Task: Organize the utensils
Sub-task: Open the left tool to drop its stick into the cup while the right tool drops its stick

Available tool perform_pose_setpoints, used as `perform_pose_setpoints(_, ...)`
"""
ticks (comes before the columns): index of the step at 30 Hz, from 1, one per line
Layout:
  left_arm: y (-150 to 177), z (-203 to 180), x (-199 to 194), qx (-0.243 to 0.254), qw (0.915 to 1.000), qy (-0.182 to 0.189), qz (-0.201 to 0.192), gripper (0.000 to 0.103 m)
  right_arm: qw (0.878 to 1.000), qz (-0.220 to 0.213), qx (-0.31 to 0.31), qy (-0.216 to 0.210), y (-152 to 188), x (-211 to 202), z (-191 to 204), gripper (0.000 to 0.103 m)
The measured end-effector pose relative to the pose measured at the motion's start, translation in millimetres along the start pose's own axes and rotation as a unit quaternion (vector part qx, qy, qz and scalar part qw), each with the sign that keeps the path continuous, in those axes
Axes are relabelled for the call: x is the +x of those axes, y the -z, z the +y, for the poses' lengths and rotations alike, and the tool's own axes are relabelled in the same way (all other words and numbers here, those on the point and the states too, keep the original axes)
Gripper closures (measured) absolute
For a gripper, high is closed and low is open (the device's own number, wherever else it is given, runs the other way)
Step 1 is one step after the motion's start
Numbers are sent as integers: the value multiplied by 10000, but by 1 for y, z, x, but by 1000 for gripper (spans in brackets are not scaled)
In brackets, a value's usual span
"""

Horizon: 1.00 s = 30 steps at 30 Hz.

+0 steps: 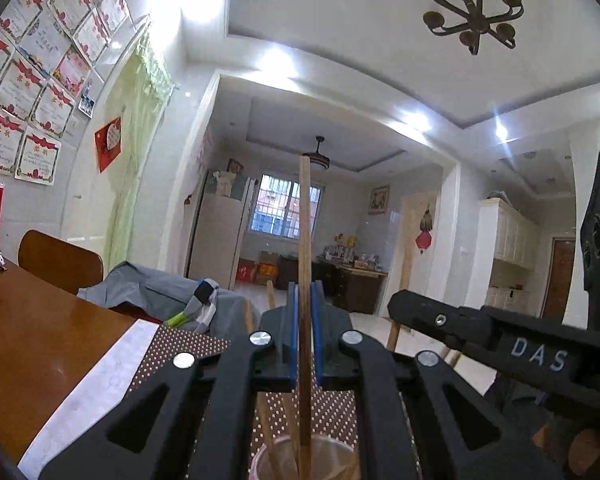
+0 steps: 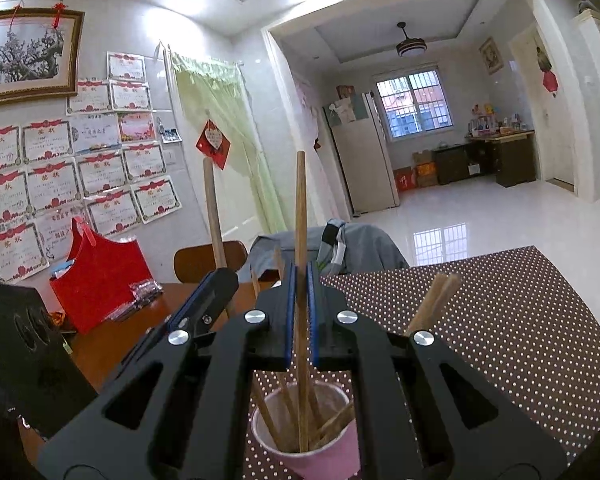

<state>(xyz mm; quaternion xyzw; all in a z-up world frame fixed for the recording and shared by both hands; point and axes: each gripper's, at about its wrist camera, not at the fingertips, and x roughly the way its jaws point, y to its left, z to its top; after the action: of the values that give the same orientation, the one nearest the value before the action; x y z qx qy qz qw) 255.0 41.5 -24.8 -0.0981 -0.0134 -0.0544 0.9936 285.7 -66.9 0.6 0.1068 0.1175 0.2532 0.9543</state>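
In the left wrist view my left gripper [image 1: 305,292] is shut on an upright wooden chopstick [image 1: 305,220], whose lower end dips into a cup [image 1: 332,460] at the bottom edge. In the right wrist view my right gripper [image 2: 301,276] is shut on another upright chopstick [image 2: 300,208], its tip inside the pink cup [image 2: 324,452], which holds several chopsticks [image 2: 276,420]. The left gripper [image 2: 222,276] shows at the left with its chopstick [image 2: 212,208]. The right gripper [image 1: 398,308] appears at the right of the left wrist view. Both grippers stand side by side over the cup.
The cup stands on a brown dotted placemat [image 2: 500,320] on a wooden table [image 1: 40,340]. A red bag [image 2: 100,280] and small packets lie at the far left. A chair with a grey jacket [image 2: 360,244] stands behind the table. Two more chopstick ends [image 2: 436,296] stick up at the right.
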Motion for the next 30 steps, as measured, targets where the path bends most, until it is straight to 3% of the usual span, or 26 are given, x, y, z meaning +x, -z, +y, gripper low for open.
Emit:
perform_pose_setpoints(6,2,3,-6,-34,9995,52,297,95,9999,116,40,58,8,-5,0,97)
perform_pose_setpoints(8,2,5,-9,-43,9993,41,375,78,9999,152,32,75,9,-6,1,97)
perform_pose_setpoints(15,-1,13,-21,-89,9985,-6,547,77,9996,260,39,142,16,-10,3,97)
perform_pose_setpoints(30,-5,19,-41,111,9941,-242,1055,65,9977,543,62,402,31,-15,4,96)
